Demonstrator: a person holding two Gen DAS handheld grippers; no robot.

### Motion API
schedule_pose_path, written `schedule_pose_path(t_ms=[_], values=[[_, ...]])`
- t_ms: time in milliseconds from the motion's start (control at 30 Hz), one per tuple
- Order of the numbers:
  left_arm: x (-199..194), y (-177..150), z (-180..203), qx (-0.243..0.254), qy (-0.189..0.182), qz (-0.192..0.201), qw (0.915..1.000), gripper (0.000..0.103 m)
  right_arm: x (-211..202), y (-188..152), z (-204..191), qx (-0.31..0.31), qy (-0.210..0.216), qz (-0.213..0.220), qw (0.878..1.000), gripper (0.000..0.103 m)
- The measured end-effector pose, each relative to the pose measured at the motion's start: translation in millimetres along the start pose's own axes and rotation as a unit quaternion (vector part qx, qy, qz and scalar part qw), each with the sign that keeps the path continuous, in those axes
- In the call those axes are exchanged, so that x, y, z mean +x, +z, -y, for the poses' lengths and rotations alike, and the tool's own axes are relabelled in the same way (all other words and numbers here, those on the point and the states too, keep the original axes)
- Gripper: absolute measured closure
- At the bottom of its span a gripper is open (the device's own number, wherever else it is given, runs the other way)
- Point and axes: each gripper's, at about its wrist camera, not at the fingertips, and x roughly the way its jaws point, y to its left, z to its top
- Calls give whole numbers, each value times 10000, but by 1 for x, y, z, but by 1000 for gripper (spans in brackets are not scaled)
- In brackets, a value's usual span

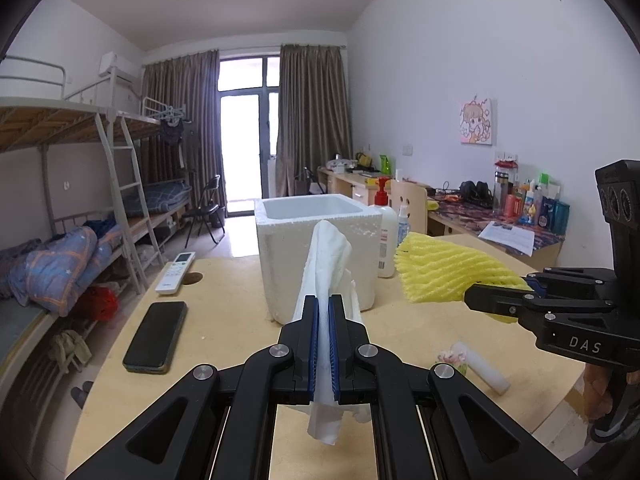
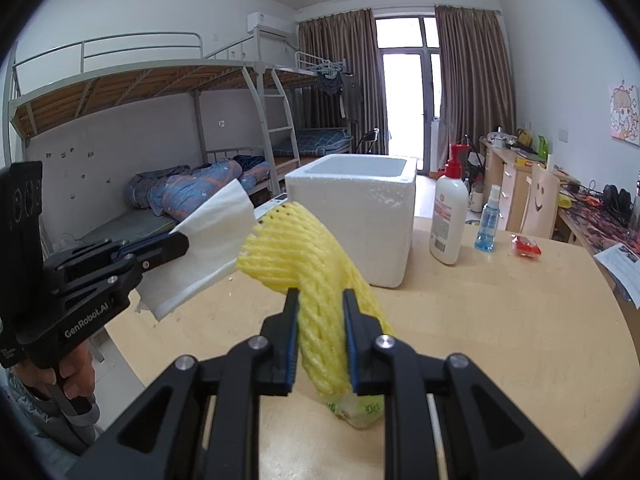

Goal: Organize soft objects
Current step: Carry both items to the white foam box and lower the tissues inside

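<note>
My left gripper (image 1: pixel 323 300) is shut on a white paper tissue (image 1: pixel 329 256), which sticks up in front of it and hangs below the pads. My right gripper (image 2: pixel 320 296) is shut on a yellow foam net sleeve (image 2: pixel 304 248) that curls up and forward. Both hang above the wooden table (image 1: pixel 224 280), short of a white foam box (image 1: pixel 316 240) that stands open-topped. From the left wrist view the right gripper (image 1: pixel 468 300) holds the yellow foam net (image 1: pixel 436 272) to the right of the box. In the right wrist view the left gripper (image 2: pixel 182 242) holds the tissue (image 2: pixel 208 244) at the left.
A black phone (image 1: pixel 156 336) and a white remote (image 1: pixel 175 272) lie left of the box. A lotion bottle (image 2: pixel 448 216), a blue spray bottle (image 2: pixel 487 220) and a red packet (image 2: pixel 527 246) stand right of it. A white roll (image 1: pixel 480 368) lies near the table's right edge.
</note>
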Motion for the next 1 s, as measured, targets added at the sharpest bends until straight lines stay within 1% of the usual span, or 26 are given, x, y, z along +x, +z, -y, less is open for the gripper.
schedule_pose_path(t_ms=[233, 400, 600, 1000], values=[[13, 15, -6, -54, 7, -69, 10000, 98, 4, 17, 4, -9, 17, 17, 10000, 80], [20, 26, -7, -39, -22, -66, 10000, 98, 11, 30, 11, -9, -66, -34, 10000, 80], [29, 42, -8, 68, -73, -24, 9999, 98, 13, 44, 15, -29, -85, -5, 10000, 80], [48, 69, -12, 49, -144, -33, 9999, 98, 22, 73, 23, -194, -121, 82, 9997, 80]])
